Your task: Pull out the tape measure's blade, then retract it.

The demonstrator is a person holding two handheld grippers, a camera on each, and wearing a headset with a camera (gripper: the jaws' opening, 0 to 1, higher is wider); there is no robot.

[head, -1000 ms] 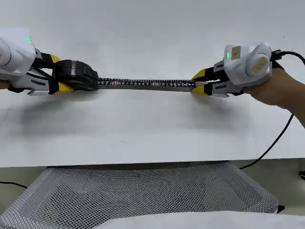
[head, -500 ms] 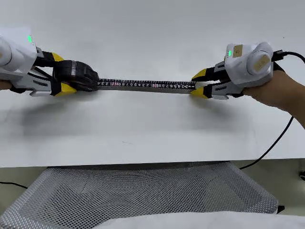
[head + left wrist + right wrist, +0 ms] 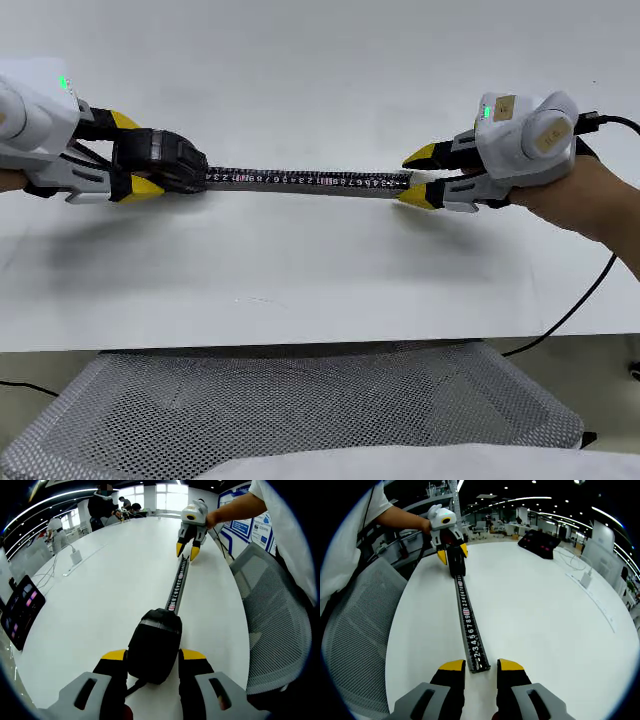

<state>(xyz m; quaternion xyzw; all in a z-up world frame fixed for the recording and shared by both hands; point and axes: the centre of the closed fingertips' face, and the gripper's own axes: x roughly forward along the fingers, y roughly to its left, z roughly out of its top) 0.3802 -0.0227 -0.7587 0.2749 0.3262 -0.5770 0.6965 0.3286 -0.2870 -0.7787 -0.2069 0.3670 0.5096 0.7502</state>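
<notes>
Now, your left gripper (image 3: 132, 156) is clamped on the black, rounded plastic tape measure case (image 3: 165, 158), which sits on the white tabletop (image 3: 320, 270) at your left. The dark, numbered metal blade (image 3: 305, 179) runs flat along the surface from the case's mouth to your right gripper (image 3: 417, 175).

In the right gripper view the yellow-tipped jaws stand apart with the blade's free end lying between them. One tip is just beside the blade's edge and the other shows a clear gap. By my reading the pull-out is done and retraction is the step in hand.

Hold the left grip firm and the case level, so it can't skid or roll as the spring takes up. Set the right jaws wide and in line with the blade, or lift them clear, so the end can't catch a tip on its way back. If the blade doesn't run home, a lock may be holding it; I can't see one from here.

The tabletop looks smooth and bare around the blade, so it should slide easily. A grey mesh chair (image 3: 300, 410) sits at the near edge, and a black cable (image 3: 575, 305) trails from the right gripper over the table edge. Farther along the long table lie a dark tablet (image 3: 20, 607) and a white charger with its lead (image 3: 75, 556), well apart from the work. The room is a bright open hall with ceiling lights.
</notes>
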